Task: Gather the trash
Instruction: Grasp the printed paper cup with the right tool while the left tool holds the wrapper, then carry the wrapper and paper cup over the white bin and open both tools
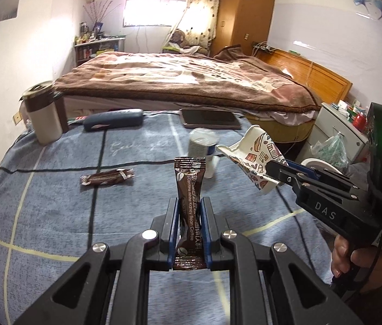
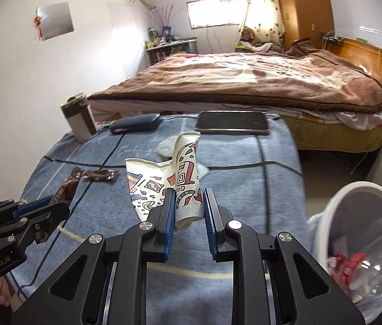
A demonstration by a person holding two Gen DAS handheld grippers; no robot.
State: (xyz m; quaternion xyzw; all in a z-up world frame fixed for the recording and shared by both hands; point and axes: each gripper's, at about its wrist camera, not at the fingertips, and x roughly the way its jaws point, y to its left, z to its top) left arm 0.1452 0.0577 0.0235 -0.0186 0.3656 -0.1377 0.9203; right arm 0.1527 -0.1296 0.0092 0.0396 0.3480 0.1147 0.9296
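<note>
Between the blue pads of the left gripper [image 1: 189,215] stands a brown coffee sachet [image 1: 190,187], pinched upright above the blue blanket-covered tabletop [image 1: 55,203]. To its right, the right gripper [image 2: 189,208] clamps a crushed patterned paper cup [image 2: 164,184], held clear of the cloth. Ahead of the left gripper, a second brown wrapper [image 1: 107,179] lies flat. Low to the right of the right gripper sits a white-rimmed trash bin [image 2: 364,241] holding a plastic bottle [image 2: 364,270].

right hand-held gripper [image 2: 189,211] pinching crushed paper cup [image 2: 164,184], bin [image 2: 326,216] beside
</note>
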